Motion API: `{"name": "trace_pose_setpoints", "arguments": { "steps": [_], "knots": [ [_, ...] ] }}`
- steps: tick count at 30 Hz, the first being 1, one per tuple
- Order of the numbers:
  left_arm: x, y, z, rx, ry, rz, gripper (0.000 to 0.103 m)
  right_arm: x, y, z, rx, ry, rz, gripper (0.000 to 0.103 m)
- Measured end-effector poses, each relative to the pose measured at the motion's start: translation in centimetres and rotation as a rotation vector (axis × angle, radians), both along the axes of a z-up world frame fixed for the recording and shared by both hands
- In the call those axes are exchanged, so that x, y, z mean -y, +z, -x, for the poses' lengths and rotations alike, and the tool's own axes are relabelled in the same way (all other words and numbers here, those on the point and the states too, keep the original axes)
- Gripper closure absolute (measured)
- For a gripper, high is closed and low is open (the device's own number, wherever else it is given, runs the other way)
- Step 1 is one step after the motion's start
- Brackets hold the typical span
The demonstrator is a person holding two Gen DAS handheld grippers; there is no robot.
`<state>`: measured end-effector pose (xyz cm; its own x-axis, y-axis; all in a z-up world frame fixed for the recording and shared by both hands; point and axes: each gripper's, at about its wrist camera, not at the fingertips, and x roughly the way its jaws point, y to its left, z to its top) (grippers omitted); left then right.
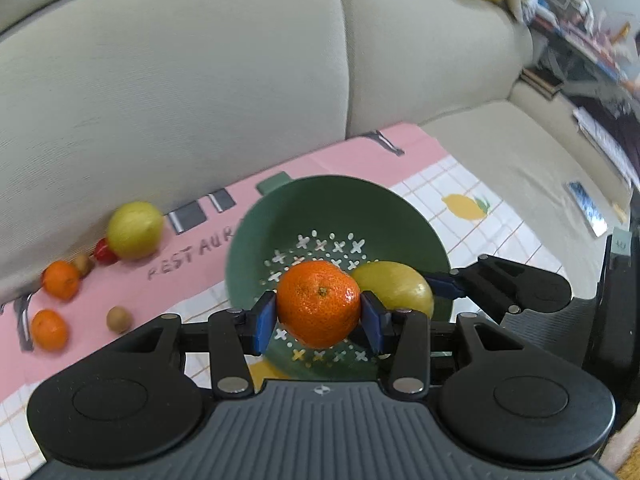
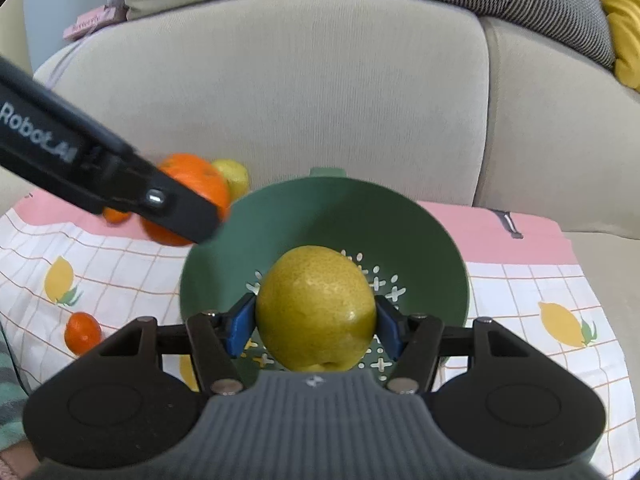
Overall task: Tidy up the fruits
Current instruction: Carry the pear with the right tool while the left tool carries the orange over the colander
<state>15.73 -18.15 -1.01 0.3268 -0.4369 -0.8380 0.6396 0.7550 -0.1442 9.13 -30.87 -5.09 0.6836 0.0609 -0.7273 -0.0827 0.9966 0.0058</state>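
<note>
The left gripper point(image 1: 319, 312) was clamped on an orange point(image 1: 319, 304), its blue pads pressed against the fruit's two sides, and the right gripper point(image 2: 316, 326) was clamped the same way on a yellow-green pear point(image 2: 316, 308). Both fruits hung over the green colander point(image 1: 400, 216), which sat on a pink-and-checked cloth point(image 1: 352, 152) spread over a sofa point(image 1: 200, 80) (no bench here). The relation that mattered was height over the bowl: in the left wrist view the orange sat over the near part of the perforated floor, with the pear just beside it to the right and seemingly lower in the bowl, so the right hand looked the nearer to a release. In the right wrist view the pear covered the middle of the colander, its long axis running roughly away from the camera with the dimpled end toward the lens, while the orange in the other gripper showed at the bowl's left rim. Still out on the cloth to the left lay two more oranges point(image 1: 60, 280), a second pear point(image 1: 135, 230), two small brown fruits point(image 1: 119, 319) and something red point(image 1: 105, 251), well apart from the colander. The coming move would probably be a short drop for each fruit, and the two could knock if let go together.
</note>
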Motion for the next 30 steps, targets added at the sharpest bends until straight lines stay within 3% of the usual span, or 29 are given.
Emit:
{"name": "trace_pose_setpoints", "arguments": {
  "steps": [18, 30],
  "knots": [
    [4.0, -5.5, -3.6, -0.087, -0.062, -0.174, 0.052, 0.7, -3.5, -3.9, -0.141, 0.009, 0.077, 0.044],
    [4.9, -7.7, -4.2, -0.151, -0.085, -0.264, 0.052, -0.8, -4.6, -4.6, -0.178, 0.037, 0.17, 0.044]
  ]
}}
